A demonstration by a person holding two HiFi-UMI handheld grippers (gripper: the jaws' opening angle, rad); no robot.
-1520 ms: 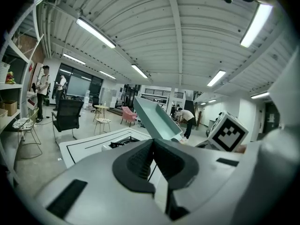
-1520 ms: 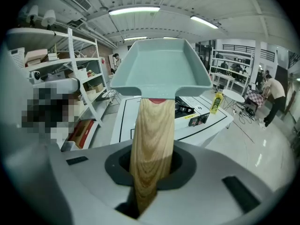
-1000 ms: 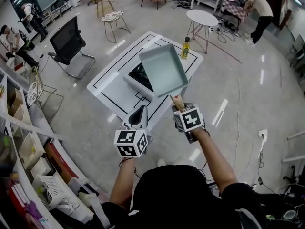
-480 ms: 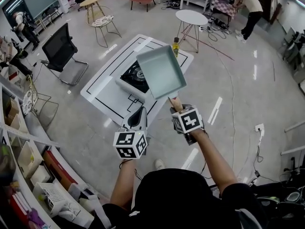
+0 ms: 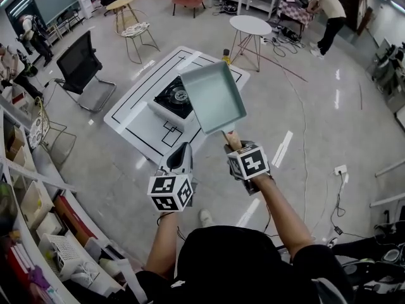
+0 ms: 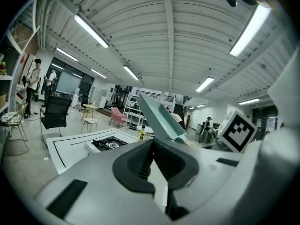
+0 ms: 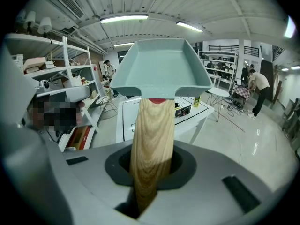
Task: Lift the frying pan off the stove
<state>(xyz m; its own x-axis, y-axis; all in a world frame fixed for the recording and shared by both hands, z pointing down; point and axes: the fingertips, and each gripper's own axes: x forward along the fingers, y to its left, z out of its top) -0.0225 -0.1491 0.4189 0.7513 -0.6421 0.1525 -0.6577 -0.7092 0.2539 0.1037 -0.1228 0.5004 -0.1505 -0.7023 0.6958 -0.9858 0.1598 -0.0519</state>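
The right gripper (image 5: pixel 235 143) pinches the wooden handle (image 7: pixel 151 139) of the frying pan (image 5: pixel 213 95), which hangs in the air, clear of the stove (image 5: pixel 172 99). Over the last second the burner has emerged from behind it, so the lift looks done. The left gripper (image 5: pixel 181 156) is pressed together and empty.

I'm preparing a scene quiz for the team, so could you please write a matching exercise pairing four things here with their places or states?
1. frying pan
2. stove
3. left hand-held gripper
4. black office chair

A. on the floor beside the white table
B. shut, nothing between its jaws
C. in the air, wooden handle clamped in the right hand-held gripper
D. on the white table

Pairs: 1-C, 2-D, 3-B, 4-A
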